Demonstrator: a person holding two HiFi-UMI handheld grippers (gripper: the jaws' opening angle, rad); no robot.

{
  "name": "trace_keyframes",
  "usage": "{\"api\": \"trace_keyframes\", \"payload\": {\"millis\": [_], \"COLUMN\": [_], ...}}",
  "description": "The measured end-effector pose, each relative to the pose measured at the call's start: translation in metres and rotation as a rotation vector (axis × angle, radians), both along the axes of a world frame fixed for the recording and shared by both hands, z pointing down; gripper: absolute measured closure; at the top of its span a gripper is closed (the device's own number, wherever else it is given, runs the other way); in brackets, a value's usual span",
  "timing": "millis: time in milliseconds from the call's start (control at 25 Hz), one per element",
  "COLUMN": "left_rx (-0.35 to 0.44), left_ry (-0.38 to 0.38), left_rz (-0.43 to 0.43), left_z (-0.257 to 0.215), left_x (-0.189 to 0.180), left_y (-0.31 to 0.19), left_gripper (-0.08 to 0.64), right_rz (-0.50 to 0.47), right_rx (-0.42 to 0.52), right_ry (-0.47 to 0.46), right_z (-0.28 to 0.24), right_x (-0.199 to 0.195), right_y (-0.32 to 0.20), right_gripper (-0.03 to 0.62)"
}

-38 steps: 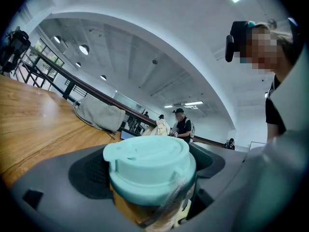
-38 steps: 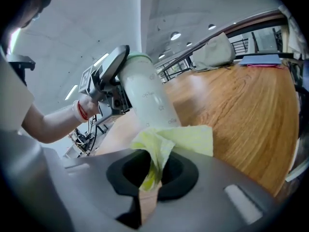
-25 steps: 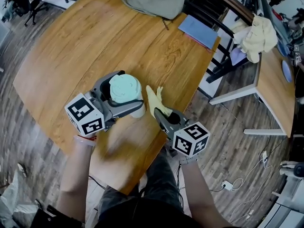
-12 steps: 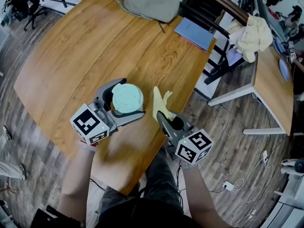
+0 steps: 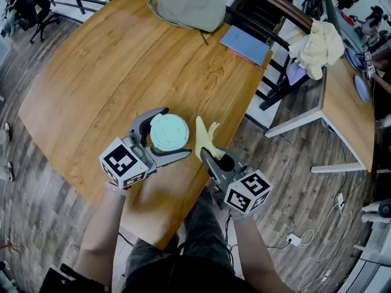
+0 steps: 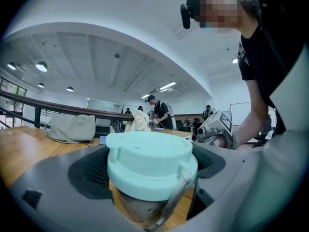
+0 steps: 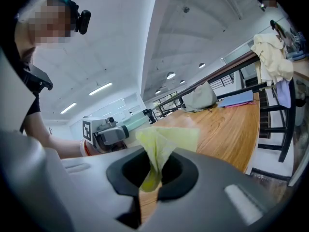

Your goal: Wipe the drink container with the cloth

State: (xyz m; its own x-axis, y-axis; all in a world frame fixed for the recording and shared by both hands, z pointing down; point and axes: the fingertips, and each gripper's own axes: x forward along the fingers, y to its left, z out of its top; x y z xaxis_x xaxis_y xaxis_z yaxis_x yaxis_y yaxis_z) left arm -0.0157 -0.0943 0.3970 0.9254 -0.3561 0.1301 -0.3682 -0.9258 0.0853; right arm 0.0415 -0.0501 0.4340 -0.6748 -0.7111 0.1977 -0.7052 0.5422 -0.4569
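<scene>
Fingers (image 6: 48, 197) of the left gripper (image 6: 149, 182) are clamped on the cup (image 6: 128, 211) below its lid (image 6: 149, 153), near the surface's (image 5: 91, 90) front edge. The right gripper (image 7: 145, 182) is pinched shut on the cloth (image 7: 166, 139). Rigid, smooth walls are judged slippery, the cloth limp and light.

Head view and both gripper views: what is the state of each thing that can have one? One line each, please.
drink container: upright, mint lid on, clamped between the left gripper's fingers.
left gripper: shut on the drink container.
cloth: yellow, bunched, one end pinched, the rest sticking up.
right gripper: shut on the cloth.
blue folder: closed, lying flat near the table edge.
grey bag: slumped on the table's far end.
</scene>
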Motion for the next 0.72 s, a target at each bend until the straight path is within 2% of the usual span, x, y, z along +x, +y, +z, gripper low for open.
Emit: {"api": "trace_keyframes", "payload": {"millis": [200, 440, 720], "left_rx": [0.0, 0.02, 0.0], "left_ry": [0.012, -0.024, -0.027], "left_rz": [-0.039, -0.071, -0.181], "left_z": [0.002, 0.003, 0.007], "left_x": [-0.002, -0.014, -0.047], "left_y": [0.0, 0.006, 0.019], "left_gripper": [0.08, 0.08, 0.08], "right_rz": [0.003, 0.016, 0.038], "right_rx": [0.001, 0.012, 0.028], "right_ry": [0.001, 0.005, 0.024], "right_z": [0.0, -0.003, -0.005], "right_x": [0.001, 0.003, -0.001], "right_y": [0.009, 0.018, 0.027], "right_gripper": [0.569, 0.569, 0.569]}}
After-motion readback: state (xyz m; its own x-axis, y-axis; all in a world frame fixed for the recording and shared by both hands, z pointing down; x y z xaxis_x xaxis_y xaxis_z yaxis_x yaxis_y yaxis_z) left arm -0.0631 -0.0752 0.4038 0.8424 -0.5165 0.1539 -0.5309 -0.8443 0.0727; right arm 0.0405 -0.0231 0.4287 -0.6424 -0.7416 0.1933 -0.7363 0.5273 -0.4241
